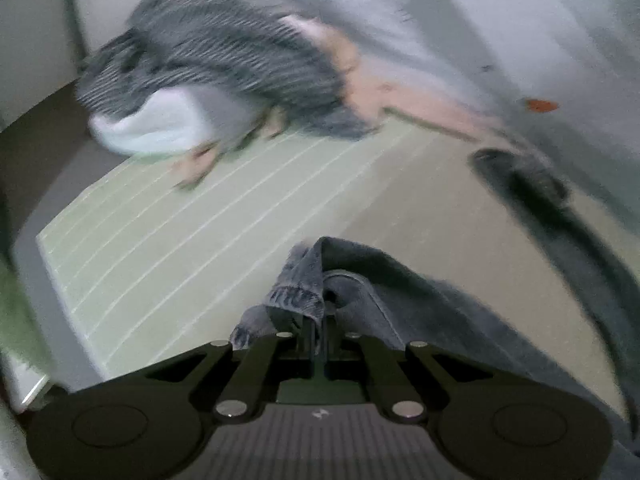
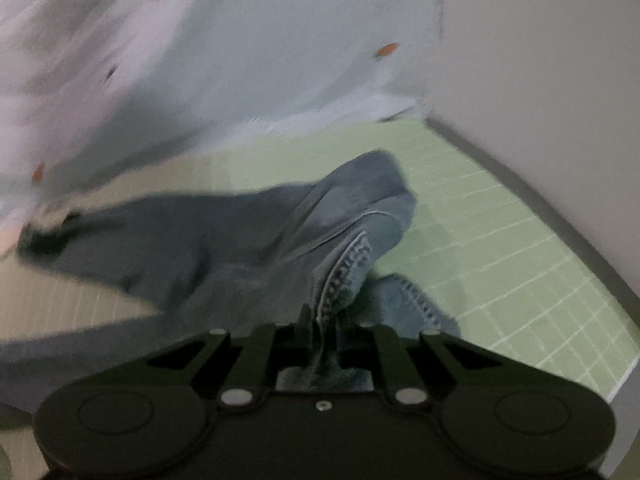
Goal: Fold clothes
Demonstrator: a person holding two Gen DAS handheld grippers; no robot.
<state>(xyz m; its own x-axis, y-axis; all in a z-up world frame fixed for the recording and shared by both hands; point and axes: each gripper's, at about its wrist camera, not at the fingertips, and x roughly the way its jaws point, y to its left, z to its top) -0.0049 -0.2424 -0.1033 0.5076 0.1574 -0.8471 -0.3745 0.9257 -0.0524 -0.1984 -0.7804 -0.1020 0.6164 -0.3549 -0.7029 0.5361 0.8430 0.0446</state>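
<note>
Left gripper (image 1: 318,320) is pinching a stitched hem of the grey-blue denim garment (image 1: 400,292), jaws pressed together on the fabric. Right gripper (image 2: 324,320) is doing the same: its jaws are clamping a zigzag-stitched seam of the denim garment (image 2: 248,232), which is draping away to the left and far side over the mat.

Surface: a pale green cutting mat (image 1: 168,240) with a white grid is lying under everything; in the right wrist view the mat (image 2: 500,248) is showing bare to the right of the denim. A grey border strip (image 2: 520,192) is running along its far right edge, with a plain beige wall (image 2: 540,60) behind.

Count: one denim garment, held at two points. One heap of other clothes (image 1: 216,72) is sitting at the far left of the mat, with a grey striped piece on top and white and pink pieces showing beneath; blur is preventing a piece count. One pale sheet with orange specks (image 2: 240,40) is hanging at the far side.
</note>
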